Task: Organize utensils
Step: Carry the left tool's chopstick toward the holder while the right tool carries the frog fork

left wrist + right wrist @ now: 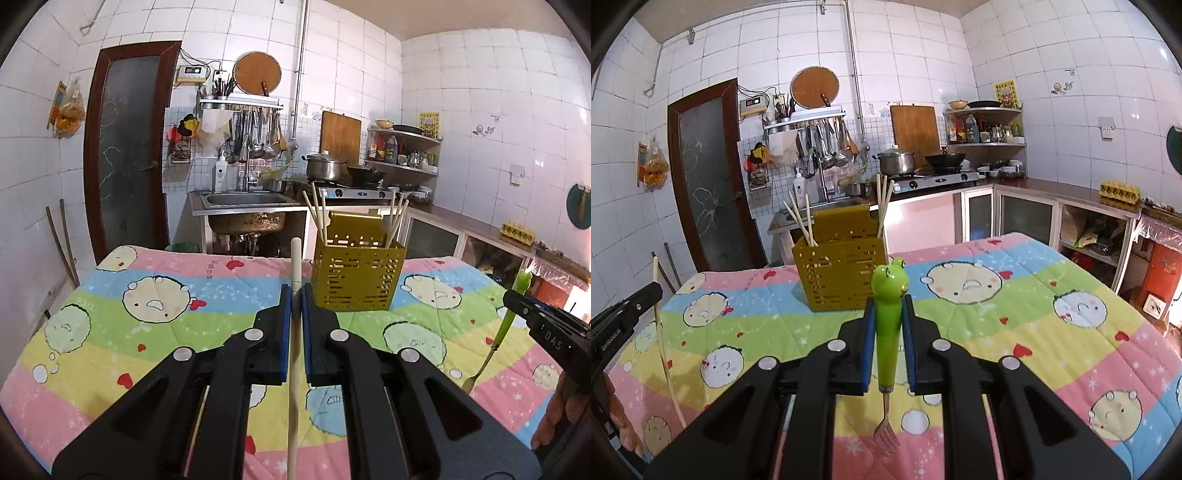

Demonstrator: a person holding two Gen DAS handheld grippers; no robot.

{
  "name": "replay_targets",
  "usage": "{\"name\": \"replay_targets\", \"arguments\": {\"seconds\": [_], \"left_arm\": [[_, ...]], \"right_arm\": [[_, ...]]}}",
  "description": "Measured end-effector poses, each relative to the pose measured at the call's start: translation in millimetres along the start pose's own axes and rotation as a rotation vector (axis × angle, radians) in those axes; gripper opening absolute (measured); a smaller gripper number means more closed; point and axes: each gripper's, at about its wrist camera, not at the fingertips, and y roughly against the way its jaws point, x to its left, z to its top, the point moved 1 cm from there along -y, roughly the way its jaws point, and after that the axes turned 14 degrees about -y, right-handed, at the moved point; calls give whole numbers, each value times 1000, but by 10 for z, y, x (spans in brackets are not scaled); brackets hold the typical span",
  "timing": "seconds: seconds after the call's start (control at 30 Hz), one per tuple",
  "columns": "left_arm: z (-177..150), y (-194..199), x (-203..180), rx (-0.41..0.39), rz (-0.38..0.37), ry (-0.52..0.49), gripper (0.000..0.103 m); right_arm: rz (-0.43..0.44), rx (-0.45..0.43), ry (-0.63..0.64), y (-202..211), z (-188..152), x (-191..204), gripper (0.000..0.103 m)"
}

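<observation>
The left hand-held gripper (296,295) is clamped on a pale chopstick (294,332) held upright above the table (110,314). The right hand-held gripper (888,314), marked "DAS", grips a frog-handled green fork (889,321), tines down. The yellow perforated utensil holder (356,275) stands ahead on the cartoon quilt, chopsticks inside.

Ahead of us the quilt (147,325) lies bare on both sides of the caddy (354,273), so we could pass left or right of it. Chopsticks (319,218) lean out of its two ends; its middle top is open. Between our two grippers the quilt is bare too.
</observation>
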Motion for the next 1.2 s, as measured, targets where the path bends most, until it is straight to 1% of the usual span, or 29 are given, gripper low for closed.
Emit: {"name": "replay_targets", "arguments": {"seconds": [0.27,0.4,0.6,0.9,1.03,1.2], "left_arm": [[243,-155,-22,-20,-3,-1,4],[344,-307,-54,-10,-28,5,4],[450,-494,-130,-14,-46,-11,4],[713,-787,-197,-29,-21,-43,4],[828,-974,-218,-27,-3,-54,4],[955,-1196,-222,-28,-8,-46,4]], "right_arm": [[12,5,-14,-197,181,68,14],[11,11,-19,-301,265,90,14],[0,13,-13,-473,364,118,14],[15,46,-35,-832,501,126,14],[16,35,-26,-953,627,183,14],[9,3,-9,-1092,817,272,14]]}}
